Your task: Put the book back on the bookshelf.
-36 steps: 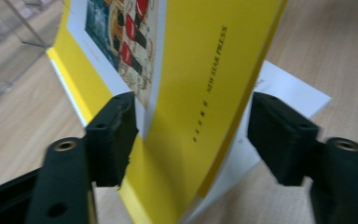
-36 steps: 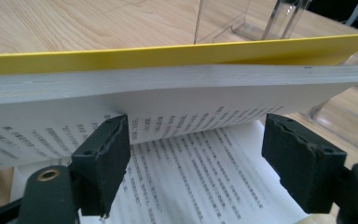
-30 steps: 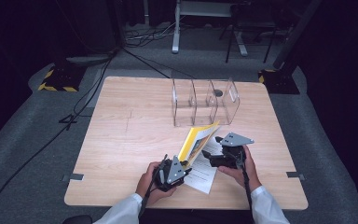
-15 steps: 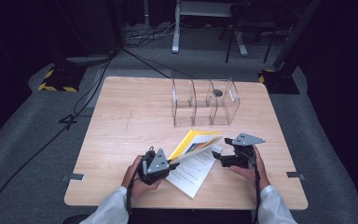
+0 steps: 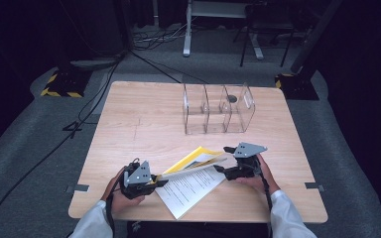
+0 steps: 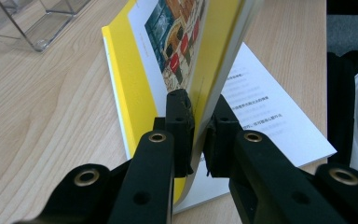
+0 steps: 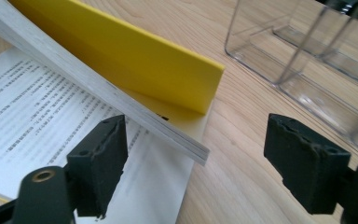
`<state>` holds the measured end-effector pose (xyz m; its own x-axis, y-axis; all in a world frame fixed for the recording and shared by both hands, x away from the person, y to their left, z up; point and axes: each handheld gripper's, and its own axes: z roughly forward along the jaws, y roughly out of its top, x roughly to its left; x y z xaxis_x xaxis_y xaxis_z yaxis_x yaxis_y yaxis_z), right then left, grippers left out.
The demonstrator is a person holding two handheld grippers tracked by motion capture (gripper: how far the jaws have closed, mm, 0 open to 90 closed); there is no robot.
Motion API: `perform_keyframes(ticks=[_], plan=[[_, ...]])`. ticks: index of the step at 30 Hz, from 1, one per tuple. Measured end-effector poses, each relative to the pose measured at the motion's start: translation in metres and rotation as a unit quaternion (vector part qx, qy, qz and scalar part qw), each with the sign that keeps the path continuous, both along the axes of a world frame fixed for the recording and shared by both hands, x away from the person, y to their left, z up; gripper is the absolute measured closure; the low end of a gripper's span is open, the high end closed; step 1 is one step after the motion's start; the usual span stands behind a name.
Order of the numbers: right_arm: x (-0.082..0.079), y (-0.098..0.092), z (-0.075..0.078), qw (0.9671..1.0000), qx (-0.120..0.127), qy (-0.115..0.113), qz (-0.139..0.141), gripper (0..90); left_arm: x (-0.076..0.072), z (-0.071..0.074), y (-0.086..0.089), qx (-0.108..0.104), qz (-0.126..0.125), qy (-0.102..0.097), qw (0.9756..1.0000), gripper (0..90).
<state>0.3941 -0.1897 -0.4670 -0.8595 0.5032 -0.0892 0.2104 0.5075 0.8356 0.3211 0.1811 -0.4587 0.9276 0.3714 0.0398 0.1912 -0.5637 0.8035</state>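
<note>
Booklet (image 5: pixel 198 161), yellow cover, lies open on the desk (image 5: pixel 144 124) near its front edge, betw. your two hands, w/ a clear divided organizer (image 5: pixel 218 109) farther back. In the high view your left hand-held gripper (image 5: pixel 159 182) sits at the booklet's left end, the right hand-held gripper (image 5: pixel 219 169) at its right end. Left gripper view: your jaws are clamped on a raised stack of pages (image 6: pixel 214 70), pads pressing both sides. Right gripper view: your jaws stand wide apart, released, the page stack's corner (image 7: pixel 186 144) betw. them, untouched, printed page (image 7: pixel 37 116) lying flat below.
</note>
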Motion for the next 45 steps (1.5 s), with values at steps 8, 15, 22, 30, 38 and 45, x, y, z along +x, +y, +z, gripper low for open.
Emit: perform_keyframes(ticks=[8, 15, 22, 30, 38, 45], plan=[[0.007, 0.009, 0.002, 0.9975, 0.038, -0.013, 0.058, 45.5, 0.007, -0.001, 0.015, -0.007, 0.003, 0.016, 0.9998, 82.0], [0.002, 0.011, 0.003, 0.996, 0.042, -0.022, 0.075, 59.0, 0.012, -0.002, 0.027, -0.019, 0.026, 0.018, 0.9993, 78.2], [-0.015, 0.012, 0.005, 0.9891, 0.031, -0.032, 0.141, 75.7, 0.026, 0.0, 0.031, -0.007, 0.053, 0.018, 0.9984, 69.2], [-0.027, 0.014, 0.006, 0.9854, 0.026, -0.045, 0.162, 80.7, 0.032, 0.004, 0.036, -0.006, 0.064, 0.034, 0.9973, 43.9], [-0.032, 0.02, 0.01, 0.9861, 0.014, -0.043, 0.16, 81.0, 0.01, 0.024, 0.027, 0.001, 0.079, -0.012, 0.9968, 28.4], [-0.033, 0.021, 0.011, 0.9862, 0.011, -0.041, 0.16, 81.1, -0.012, 0.042, -0.013, 0.024, 0.052, -0.048, 0.9972, 25.2]])
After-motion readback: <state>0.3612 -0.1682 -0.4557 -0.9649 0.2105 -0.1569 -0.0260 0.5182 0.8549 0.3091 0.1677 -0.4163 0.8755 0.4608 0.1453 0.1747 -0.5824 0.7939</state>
